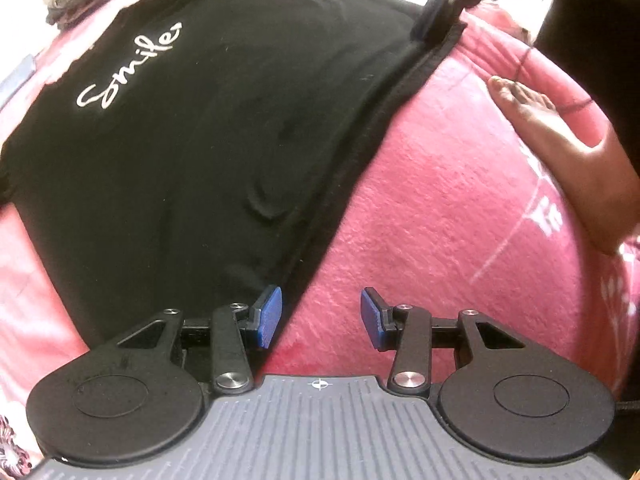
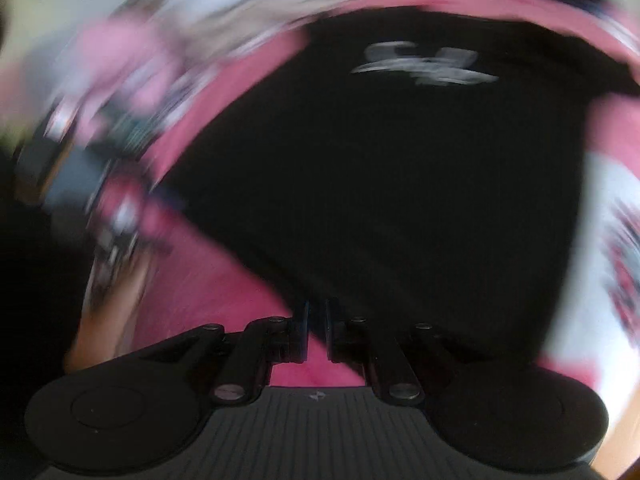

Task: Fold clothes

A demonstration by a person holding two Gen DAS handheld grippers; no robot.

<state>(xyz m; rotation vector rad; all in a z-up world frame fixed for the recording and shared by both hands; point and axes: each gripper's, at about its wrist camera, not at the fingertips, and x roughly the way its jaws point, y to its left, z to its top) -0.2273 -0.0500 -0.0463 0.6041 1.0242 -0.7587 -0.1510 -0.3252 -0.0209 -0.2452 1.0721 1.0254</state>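
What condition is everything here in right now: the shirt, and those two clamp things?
Black T-shirt: spread flat, print side up, unfolded.
Pink blanket: laid out under the shirt.
Left gripper: open, empty, at the shirt's edge.
Right gripper: nearly closed; view too blurred to tell whether it pinches cloth.

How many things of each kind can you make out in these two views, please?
Black T-shirt: 1
Pink blanket: 1
Grippers, left gripper open and right gripper closed on the shirt's edge: 2
Bare foot: 1
Total: 5
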